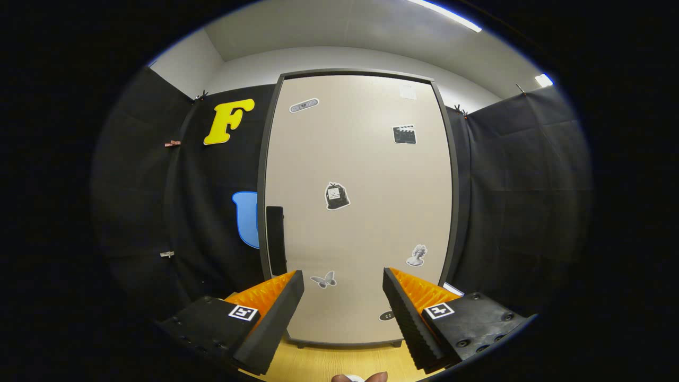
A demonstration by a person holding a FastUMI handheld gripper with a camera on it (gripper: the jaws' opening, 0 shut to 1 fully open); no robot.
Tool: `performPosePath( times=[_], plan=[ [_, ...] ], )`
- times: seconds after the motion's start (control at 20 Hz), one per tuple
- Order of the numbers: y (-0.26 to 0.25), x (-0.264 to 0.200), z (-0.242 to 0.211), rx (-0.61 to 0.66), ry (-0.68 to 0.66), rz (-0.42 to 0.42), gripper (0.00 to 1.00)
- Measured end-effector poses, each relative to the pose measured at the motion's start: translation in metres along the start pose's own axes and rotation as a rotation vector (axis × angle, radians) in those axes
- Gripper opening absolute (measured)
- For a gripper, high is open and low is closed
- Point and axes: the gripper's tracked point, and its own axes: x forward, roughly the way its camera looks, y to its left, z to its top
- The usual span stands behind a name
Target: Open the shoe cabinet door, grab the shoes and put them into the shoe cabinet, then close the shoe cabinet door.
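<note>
The shoe cabinet (358,212) stands upright just ahead of me, its beige door (371,175) shut and dotted with several small stickers. A dark vertical handle (276,239) runs along the door's left edge, a little above and beyond my left fingertip. My gripper (344,278) is open, with nothing between its fingers; the lower part of the door shows through the gap. The cabinet rests on a light wooden floor (329,363).
Black cloth walls (530,201) close in on both sides of the cabinet and behind it. A fingertip of a person's hand (366,378) peeks in at the very bottom, between the fingers.
</note>
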Motion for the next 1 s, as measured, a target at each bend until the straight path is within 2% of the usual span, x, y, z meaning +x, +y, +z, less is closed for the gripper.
performPosePath(
  times=[0.35, 0.55, 0.8, 1.0],
  plan=[
    [0.006, 0.007, -0.002, -0.017, 0.002, 0.004, 0.98],
    [0.030, 0.014, 0.000, -0.029, 0.003, 0.025, 0.97],
    [0.073, 0.051, -0.009, 0.011, 0.038, 0.045, 0.98],
    [0.102, 0.087, -0.022, -0.037, 0.050, 0.057, 0.98]
  ],
)
